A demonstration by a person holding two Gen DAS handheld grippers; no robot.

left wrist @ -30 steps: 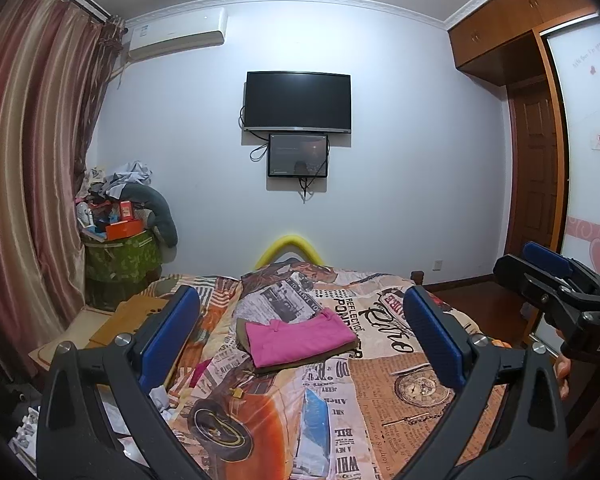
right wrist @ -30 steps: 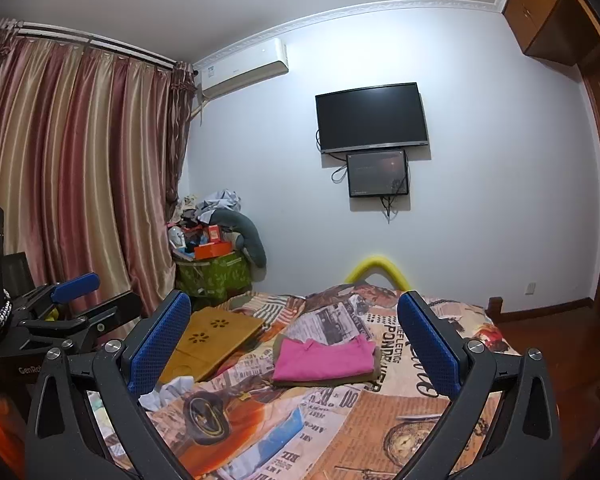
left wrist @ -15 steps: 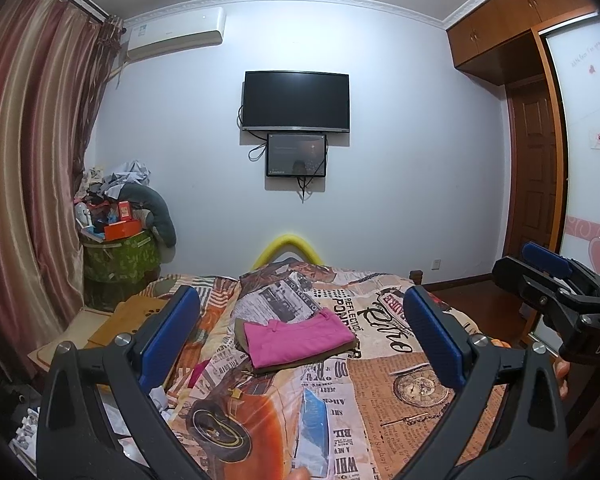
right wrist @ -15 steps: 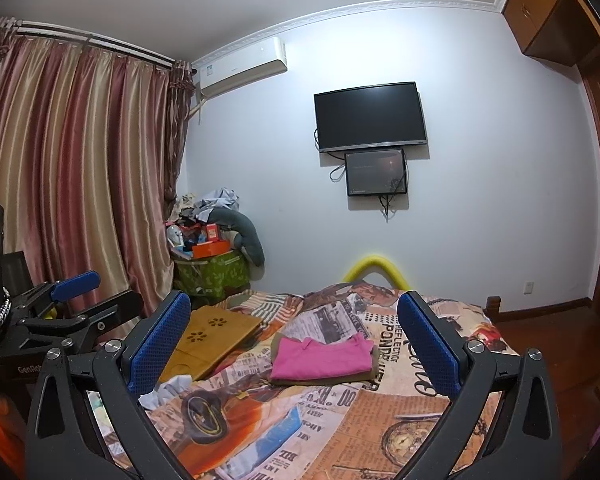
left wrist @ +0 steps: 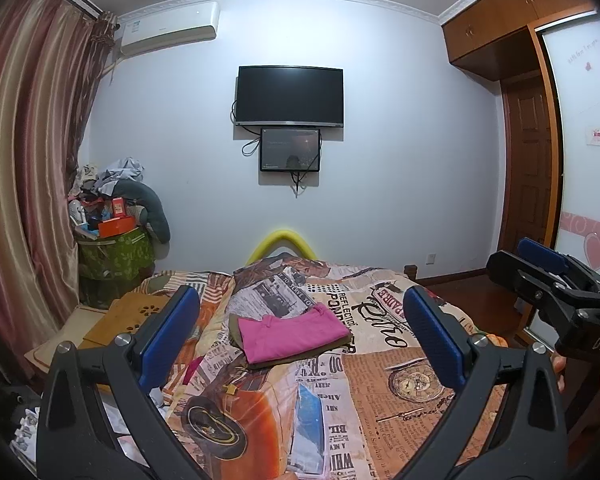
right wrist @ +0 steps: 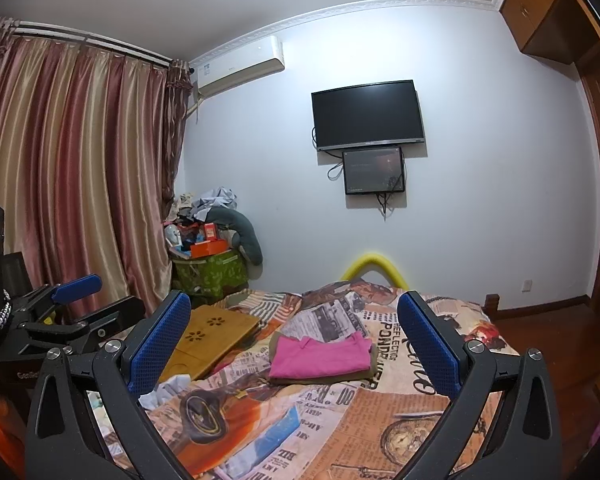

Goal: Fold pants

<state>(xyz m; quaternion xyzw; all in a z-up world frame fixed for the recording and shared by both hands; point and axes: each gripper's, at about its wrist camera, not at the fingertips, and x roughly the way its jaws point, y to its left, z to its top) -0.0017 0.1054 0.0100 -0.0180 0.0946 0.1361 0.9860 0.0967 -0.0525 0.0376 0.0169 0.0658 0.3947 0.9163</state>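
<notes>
1. Both tools were held above the near end of the bed (left wrist: 380, 392). The jaws of the left gripper (left wrist: 300, 328) were spread wide apart with nothing between them, and the jaws of the right gripper (right wrist: 296, 332) were likewise wide apart and empty.

2. The folded stack lay flat on the bedspread at about 12 o'clock from both grippers — a pink garment (left wrist: 290, 334) resting on an olive garment (left wrist: 340, 346). Neither was touched by a gripper. Which of the two was the pants could not be told.

3. Judged from this, the fold appeared done or nearly done; the main risk lay in disturbing it. A jaw dragged across the top layer would likely have pulled the pink piece off the olive one, since soft cloth slides easily on soft cloth.

4. A single-layer pinch could have been made by mistake, the stacked edges lying close together — lifting would then have unrolled the fold.

5. The patterned bedspread was rumpled around the stack; it could have been caught along with the garment.

6. A wooden board (right wrist: 212, 332) lay at 10 o'clock at the bed's edge; a wide left sweep could have struck it.
</notes>
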